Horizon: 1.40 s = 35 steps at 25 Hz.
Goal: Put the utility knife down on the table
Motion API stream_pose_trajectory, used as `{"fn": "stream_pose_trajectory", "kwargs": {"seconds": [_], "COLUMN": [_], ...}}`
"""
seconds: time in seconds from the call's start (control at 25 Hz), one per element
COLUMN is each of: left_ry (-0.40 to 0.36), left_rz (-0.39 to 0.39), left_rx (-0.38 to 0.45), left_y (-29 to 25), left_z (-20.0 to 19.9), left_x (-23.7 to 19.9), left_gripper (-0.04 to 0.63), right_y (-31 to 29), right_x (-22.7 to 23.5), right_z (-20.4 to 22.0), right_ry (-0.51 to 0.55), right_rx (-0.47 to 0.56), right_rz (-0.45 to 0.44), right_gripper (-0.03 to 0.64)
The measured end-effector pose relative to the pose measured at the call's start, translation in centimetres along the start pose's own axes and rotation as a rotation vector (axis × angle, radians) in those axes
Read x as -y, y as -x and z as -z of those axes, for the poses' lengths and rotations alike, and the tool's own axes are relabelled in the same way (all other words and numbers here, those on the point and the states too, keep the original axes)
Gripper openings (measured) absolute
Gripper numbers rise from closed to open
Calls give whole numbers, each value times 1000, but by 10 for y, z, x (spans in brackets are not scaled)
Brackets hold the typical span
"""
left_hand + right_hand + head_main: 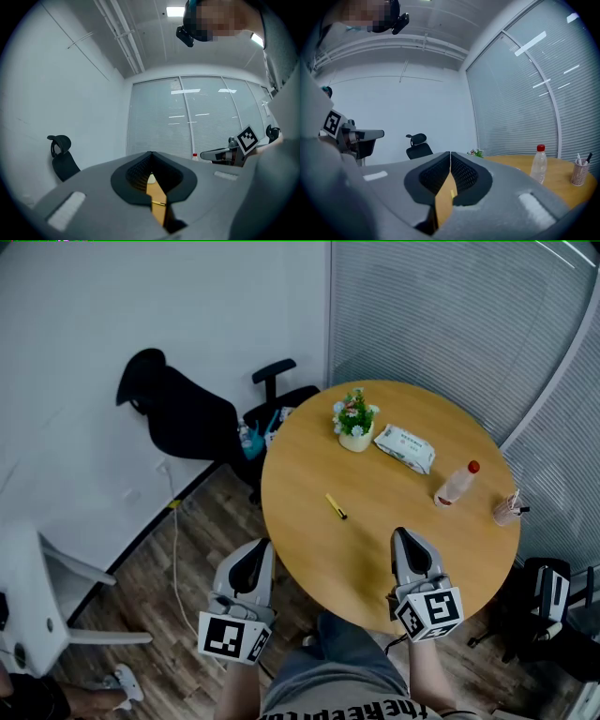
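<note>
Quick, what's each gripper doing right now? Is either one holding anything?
Left gripper: closed, holding nothing.
Right gripper: closed, holding nothing. The utility knife lies on the table.

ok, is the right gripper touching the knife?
Apart. The head view shows bare table between the right gripper and the knife lying on it.

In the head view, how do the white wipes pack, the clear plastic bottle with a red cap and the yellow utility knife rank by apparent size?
1. white wipes pack
2. clear plastic bottle with a red cap
3. yellow utility knife, clearly the smallest
</note>
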<state>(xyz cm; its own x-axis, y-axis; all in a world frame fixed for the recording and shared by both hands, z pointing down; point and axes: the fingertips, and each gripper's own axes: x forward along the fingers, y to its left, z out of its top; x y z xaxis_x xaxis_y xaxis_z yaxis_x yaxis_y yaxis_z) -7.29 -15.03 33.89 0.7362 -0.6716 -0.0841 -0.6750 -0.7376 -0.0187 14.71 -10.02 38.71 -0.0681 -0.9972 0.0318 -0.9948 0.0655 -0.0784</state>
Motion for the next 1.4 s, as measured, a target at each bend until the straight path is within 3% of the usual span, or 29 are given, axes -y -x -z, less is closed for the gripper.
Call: {"fn": "stream_pose_trajectory", "kwargs": {"seconds": [0.64, 1.4], "left_ry": [-4, -5], "left_rz": [21, 18], "left_rx": [24, 34], "left_y": [10, 29], "left_z": [-5, -10], "left_x": [10, 16], "left_gripper": [14, 14], "right_y": [26, 45], "right_x": [-23, -33], "right_z": [-22, -31], "right_ry": [34, 51], "right_rx": [83, 106], "right_rz": [-31, -21], "right_gripper": [2, 2]}}
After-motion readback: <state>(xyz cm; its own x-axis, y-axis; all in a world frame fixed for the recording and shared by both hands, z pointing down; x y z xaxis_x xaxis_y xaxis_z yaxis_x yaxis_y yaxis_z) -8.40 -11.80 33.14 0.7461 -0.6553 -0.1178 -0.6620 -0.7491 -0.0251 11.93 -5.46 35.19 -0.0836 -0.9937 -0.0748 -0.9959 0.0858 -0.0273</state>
